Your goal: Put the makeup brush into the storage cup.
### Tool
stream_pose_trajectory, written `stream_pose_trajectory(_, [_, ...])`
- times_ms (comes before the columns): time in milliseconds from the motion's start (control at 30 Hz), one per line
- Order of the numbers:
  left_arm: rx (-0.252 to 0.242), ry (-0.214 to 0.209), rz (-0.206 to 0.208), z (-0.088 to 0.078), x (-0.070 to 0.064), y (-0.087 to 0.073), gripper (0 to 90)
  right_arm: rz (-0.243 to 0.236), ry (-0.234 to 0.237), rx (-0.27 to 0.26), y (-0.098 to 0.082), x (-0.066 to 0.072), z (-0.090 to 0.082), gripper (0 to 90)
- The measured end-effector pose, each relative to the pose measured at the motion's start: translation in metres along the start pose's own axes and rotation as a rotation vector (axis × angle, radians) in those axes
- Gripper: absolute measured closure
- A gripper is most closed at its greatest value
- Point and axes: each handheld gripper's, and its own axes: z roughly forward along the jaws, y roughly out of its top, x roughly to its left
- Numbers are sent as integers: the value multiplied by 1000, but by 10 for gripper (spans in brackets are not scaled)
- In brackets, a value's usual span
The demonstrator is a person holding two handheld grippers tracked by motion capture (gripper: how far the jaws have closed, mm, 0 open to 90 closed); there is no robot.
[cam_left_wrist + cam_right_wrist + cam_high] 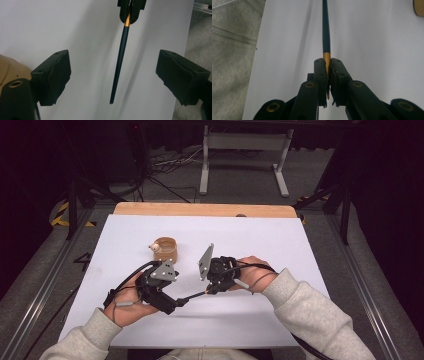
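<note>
White table sheet (240, 315), mostly bare. Right gripper (328, 65) is clenched on the gold band of a slim dark stick (120, 62), tip aimed between the left gripper's (112, 75) wide-apart jaws. Stick looks light, stiff, smooth, likely to pivot, so grip mid-shaft. Wooden cup (165, 249) stands just beyond the left gripper; ample room elsewhere.

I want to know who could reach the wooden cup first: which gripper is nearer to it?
Left. The left gripper is just below the wooden cup; the right gripper, holding a dark stick, is farther off to its right.
</note>
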Motion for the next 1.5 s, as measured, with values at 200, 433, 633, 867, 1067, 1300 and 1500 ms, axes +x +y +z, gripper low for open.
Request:
stream_pose_trajectory(200, [60,3,-3,7,-1,8,134,-7,7,5,1,-1,2,844])
stream_pose_trajectory(433, [123,3,12,12,-2,14,180,0,5,-2,2,-1,3,844])
stream_pose_trajectory(633, [167,-7,29,18,-2,17,220,2,6,-4,2,-2,4,844])
stream_pose_trajectory(867, [195,-28,44,23,-3,17,286,0,9,-6,2,-2,5,843])
stream_pose_trajectory(1067, [209,-39,56,27,-4,17,336,-1,9,-2,3,-2,5,843])
stream_pose_trajectory(1300, [225,-49,70,31,-5,16,429,1,10,-8,4,-2,5,844])
stream_pose_trajectory(1500, [243,-49,86,34,-8,16,526,8,14,-11,4,-2,4,843])
